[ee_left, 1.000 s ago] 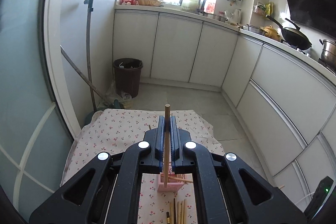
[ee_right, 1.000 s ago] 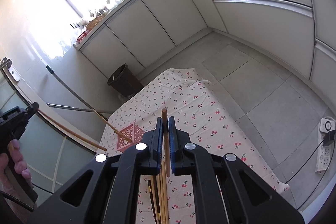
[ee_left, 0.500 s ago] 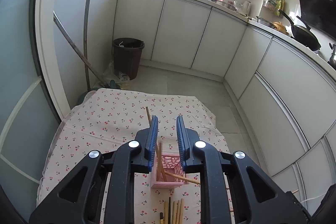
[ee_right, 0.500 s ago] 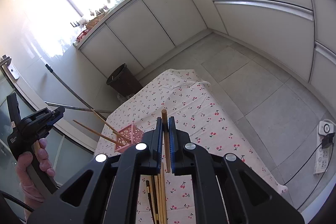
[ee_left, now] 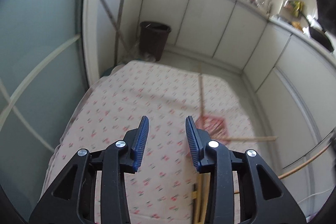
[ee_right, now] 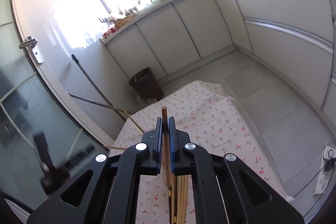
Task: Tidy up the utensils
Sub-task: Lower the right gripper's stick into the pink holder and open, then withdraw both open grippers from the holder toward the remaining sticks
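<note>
Blue-padded fingers of the left gripper (ee_left: 167, 121) stand apart and are opening, with nothing between them but the cherry-print tablecloth (ee_left: 134, 98) below. With the pink basket (ee_left: 212, 126) as the landmark, this gripper hangs just to its left, above the cloth, and the picture is blurred. Two chopsticks (ee_left: 201, 91) stick out of the basket: one rises steeply from its far left corner, the other leans out low to the right, past the basket's rim. Nearer the camera than the basket, partly behind the gripper's right finger, a bundle of chopsticks (ee_left: 201, 198) lies on the cloth. Well beyond the basket, on the floor against the white cabinets (ee_left: 210, 20), stands a dark waste bin (ee_left: 154, 39), with long poles leaning at the wall to its left.

Fingers of the right gripper (ee_right: 165, 125) are pressed together on a single wooden chopstick (ee_right: 164, 113), whose blunt end pokes out a little beyond the pads and whose shaft runs back between the arms. In this view the basket itself is hidden behind the gripper's left finger; only the two sticks coming from it show at the left. Below the clamped stick, the bundle of chopsticks (ee_right: 181, 196) lies on the tablecloth (ee_right: 220, 125). At the far left, low against the glass door (ee_right: 25, 110), a blurred dark shape is probably the left gripper (ee_right: 52, 163).
</note>
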`<state>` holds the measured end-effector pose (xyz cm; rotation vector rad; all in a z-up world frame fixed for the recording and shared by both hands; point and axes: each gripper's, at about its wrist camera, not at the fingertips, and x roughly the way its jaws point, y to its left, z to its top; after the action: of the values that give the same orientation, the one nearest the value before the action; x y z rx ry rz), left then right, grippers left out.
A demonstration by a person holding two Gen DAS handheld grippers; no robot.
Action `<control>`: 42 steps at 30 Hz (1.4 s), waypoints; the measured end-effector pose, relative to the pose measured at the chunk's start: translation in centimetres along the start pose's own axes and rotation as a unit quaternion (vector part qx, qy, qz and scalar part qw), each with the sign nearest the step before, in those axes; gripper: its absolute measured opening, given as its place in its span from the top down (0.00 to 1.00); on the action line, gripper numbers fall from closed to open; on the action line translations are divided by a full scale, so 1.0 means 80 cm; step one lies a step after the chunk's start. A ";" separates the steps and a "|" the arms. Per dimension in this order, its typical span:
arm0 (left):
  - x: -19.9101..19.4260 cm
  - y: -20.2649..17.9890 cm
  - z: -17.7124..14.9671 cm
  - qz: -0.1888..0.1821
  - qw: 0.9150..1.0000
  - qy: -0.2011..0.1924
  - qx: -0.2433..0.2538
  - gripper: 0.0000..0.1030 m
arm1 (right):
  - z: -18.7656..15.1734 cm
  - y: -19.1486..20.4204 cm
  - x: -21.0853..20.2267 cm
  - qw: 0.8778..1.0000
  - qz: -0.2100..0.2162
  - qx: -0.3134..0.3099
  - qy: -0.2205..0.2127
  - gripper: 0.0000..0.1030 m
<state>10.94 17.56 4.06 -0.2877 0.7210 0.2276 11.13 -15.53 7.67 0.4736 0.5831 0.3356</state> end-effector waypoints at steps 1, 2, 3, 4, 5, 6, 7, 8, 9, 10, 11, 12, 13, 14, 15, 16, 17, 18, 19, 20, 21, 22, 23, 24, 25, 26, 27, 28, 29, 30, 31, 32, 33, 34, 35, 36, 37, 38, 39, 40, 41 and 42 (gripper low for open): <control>0.007 0.004 -0.009 0.009 1.000 0.012 0.004 0.66 | 0.005 0.009 0.001 1.000 0.001 -0.007 -0.005 0.94; 0.013 0.009 -0.013 0.010 1.000 0.023 0.003 0.66 | 0.013 0.020 0.002 1.000 0.002 -0.015 -0.011 0.94; 0.017 0.014 -0.015 0.008 0.999 0.031 -0.002 0.66 | 0.020 0.028 0.004 1.000 0.003 -0.020 -0.017 0.94; 0.021 0.020 -0.014 0.004 0.999 0.038 -0.008 0.66 | 0.028 0.038 0.007 0.999 0.005 -0.023 -0.023 0.94; 0.022 0.025 -0.013 0.003 0.999 0.039 -0.013 0.66 | 0.035 0.045 0.009 0.999 0.009 -0.025 -0.029 0.94; 0.022 0.029 -0.012 0.003 0.999 0.038 -0.017 0.66 | 0.041 0.051 0.012 0.999 0.011 -0.027 -0.033 0.94; 0.022 0.033 -0.010 0.004 0.999 0.038 -0.021 0.65 | 0.048 0.058 0.016 0.999 0.012 -0.029 -0.036 0.94; 0.022 0.038 -0.008 0.001 0.999 0.040 -0.028 0.65 | 0.055 0.065 0.021 0.999 0.012 -0.032 -0.039 0.94; 0.023 0.041 -0.007 -0.002 0.999 0.042 -0.033 0.64 | 0.061 0.072 0.026 0.998 0.012 -0.035 -0.041 0.94; 0.025 0.045 -0.006 -0.007 0.998 0.046 -0.039 0.64 | 0.068 0.078 0.033 0.998 0.012 -0.037 -0.042 0.94; 0.026 0.048 -0.006 -0.009 0.998 0.050 -0.043 0.64 | 0.073 0.083 0.041 0.998 0.010 -0.040 -0.044 0.94; 0.029 0.050 -0.003 -0.010 0.997 0.053 -0.047 0.64 | 0.077 0.088 0.049 0.998 0.008 -0.043 -0.046 0.94; 0.033 0.051 -0.002 -0.012 0.997 0.058 -0.052 0.64 | 0.081 0.091 0.057 0.998 0.004 -0.046 -0.047 0.94; 0.035 0.052 -0.001 -0.014 0.996 0.062 -0.055 0.64 | 0.084 0.091 0.068 0.998 -0.001 -0.046 -0.046 0.94; 0.038 0.053 -0.001 -0.017 0.996 0.067 -0.058 0.64 | 0.086 0.091 0.080 0.998 -0.005 -0.045 -0.044 0.94; 0.040 0.053 0.000 -0.020 0.996 0.071 -0.060 0.64 | 0.087 0.091 0.092 0.998 -0.007 -0.042 -0.040 0.94; 0.041 0.052 0.000 -0.020 0.996 0.072 -0.058 0.64 | 0.086 0.088 0.106 0.999 -0.011 -0.036 -0.039 0.94; 0.043 0.050 0.001 -0.019 0.996 0.072 -0.056 0.64 | 0.085 0.084 0.118 0.999 -0.014 -0.031 -0.037 0.93; 0.043 0.048 0.001 -0.018 0.996 0.071 -0.052 0.64 | 0.083 0.080 0.133 0.999 -0.019 -0.031 -0.029 0.93; 0.043 0.046 0.001 -0.019 0.996 0.070 -0.049 0.64 | 0.081 0.078 0.142 0.999 -0.025 -0.031 -0.022 0.92; 0.042 0.044 0.001 -0.022 0.996 0.069 -0.046 0.64 | 0.078 0.074 0.149 0.999 -0.030 -0.031 -0.016 0.90; 0.042 0.042 0.000 -0.026 0.996 0.068 -0.041 0.63 | 0.074 0.071 0.152 0.999 -0.032 -0.031 -0.012 0.90; 0.041 0.039 0.000 -0.028 0.997 0.067 -0.037 0.62 | 0.069 0.068 0.153 0.999 -0.032 -0.032 -0.008 0.90; 0.040 0.037 -0.001 -0.029 0.997 0.066 -0.033 0.62 | 0.065 0.067 0.152 0.999 -0.034 -0.034 -0.006 0.90; 0.040 0.034 -0.003 -0.030 0.997 0.067 -0.029 0.62 | 0.059 0.065 0.151 0.998 -0.037 -0.040 -0.004 0.90; 0.039 0.031 -0.004 -0.030 0.997 0.068 -0.026 0.62 | 0.055 0.065 0.149 0.998 -0.040 -0.046 -0.001 0.90; 0.038 0.028 -0.005 -0.031 0.997 0.069 -0.023 0.62 | 0.050 0.064 0.146 0.998 -0.043 -0.051 0.001 0.90; 0.038 0.025 -0.007 -0.032 0.997 0.070 -0.019 0.62 | 0.045 0.063 0.144 0.997 -0.046 -0.056 0.003 0.90; 0.037 0.022 -0.008 -0.032 0.997 0.070 -0.017 0.61 | 0.039 0.061 0.139 0.997 -0.050 -0.060 0.003 0.90; 0.036 0.020 -0.010 -0.031 0.997 0.070 -0.013 0.61 | 0.036 0.060 0.136 0.997 -0.054 -0.062 0.003 0.90; 0.035 0.017 -0.011 -0.031 0.997 0.070 -0.010 0.60 | 0.031 0.056 0.130 0.996 -0.056 -0.063 0.002 0.90; 0.035 0.016 -0.013 -0.030 0.997 0.070 -0.008 0.58 | 0.026 0.052 0.125 0.996 -0.059 -0.064 0.003 0.90; 0.035 0.015 -0.014 -0.029 0.997 0.070 -0.006 0.57 | 0.021 0.048 0.121 0.996 -0.063 -0.063 0.005 0.90; 0.035 0.013 -0.016 -0.026 0.997 0.072 -0.003 0.54 | 0.017 0.043 0.117 0.996 -0.066 -0.061 0.007 0.88; 0.035 0.012 -0.018 -0.025 0.997 0.073 -0.001 0.50 | 0.012 0.037 0.113 0.996 -0.070 -0.058 0.011 0.79; 0.034 0.010 -0.021 -0.025 0.997 0.075 0.001 0.48 | 0.007 0.031 0.110 0.996 -0.076 -0.054 0.014 0.65; 0.035 0.008 -0.024 -0.025 0.997 0.077 0.004 0.42 | 0.002 0.025 0.106 0.995 -0.082 -0.050 0.016 0.60; 0.035 0.005 -0.027 -0.025 0.997 0.079 0.008 0.39 | -0.004 0.016 0.103 0.995 -0.087 -0.044 0.018 0.56; 0.035 0.003 -0.030 -0.024 0.996 0.080 0.014 0.39 | -0.009 0.009 0.100 0.995 -0.091 -0.041 0.023 0.55; 0.035 -0.001 -0.034 -0.021 0.996 0.081 0.022 0.38 | -0.014 0.004 0.099 0.994 -0.097 -0.039 0.028 0.54; 0.036 -0.004 -0.036 -0.019 0.996 0.081 0.029 0.36 | -0.020 -0.004 0.099 0.993 -0.105 -0.037 0.035 0.53; 0.035 -0.006 -0.038 -0.017 0.996 0.080 0.033 0.35 | -0.024 -0.009 0.100 0.993 -0.108 -0.035 0.040 0.53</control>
<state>11.27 16.34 0.04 -0.2572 0.8795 0.1489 16.38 -12.09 2.32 0.3276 0.6922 0.1682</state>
